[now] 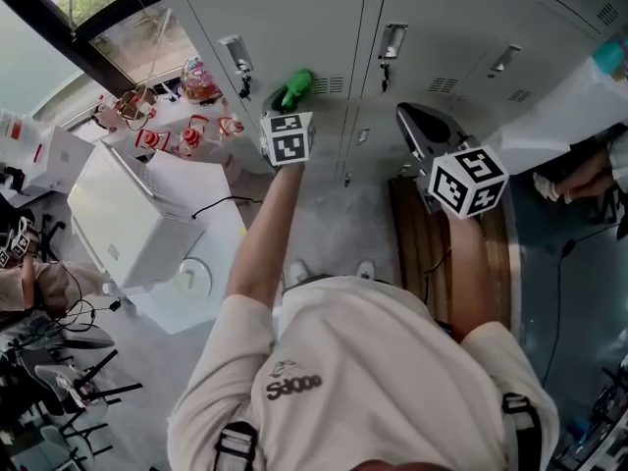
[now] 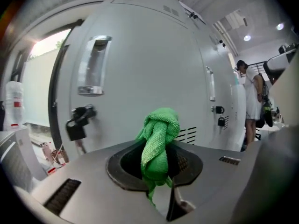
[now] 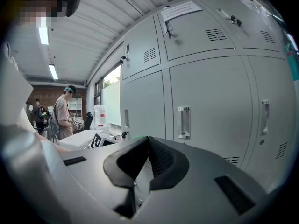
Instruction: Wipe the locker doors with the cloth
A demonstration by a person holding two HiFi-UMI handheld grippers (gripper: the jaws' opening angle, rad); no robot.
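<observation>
Pale grey steel locker doors (image 1: 294,18) fill the far side of a workshop room, with a window at 11 o'clock in the head view and a grey floor below. A person in a cream T-shirt faces them with both arms raised.

The left gripper (image 2: 156,167), at 12 o'clock in the head view, is clamped on a bunched green microfibre cloth (image 2: 160,136). Its jaws pinch the lower part of the wad, and the knotted top sticks out past the tips toward the door. The cloth sits low on the door, at about 4 o'clock from a chrome door handle (image 2: 95,65) and 2 o'clock from a black padlock (image 2: 76,124). It is right by a row of vent slots (image 2: 188,135); whether it touches the metal cannot be told.

The right gripper (image 3: 145,164) is held at 2 o'clock in the head view, clear of the doors. Its black ridged pads (image 3: 163,162) are pressed together with nothing between them. It looks at the neighbouring doors, each with a chrome pull handle (image 3: 183,122).

A white box-shaped machine (image 1: 132,214) stands at 9 o'clock of the person. Small red-and-white items (image 1: 186,137) lie beyond it at 11 o'clock, and a brown wooden bench (image 1: 417,248) lies below the right arm. Another person (image 2: 252,101) stands at 3 o'clock in the left gripper view, further along the locker row.
</observation>
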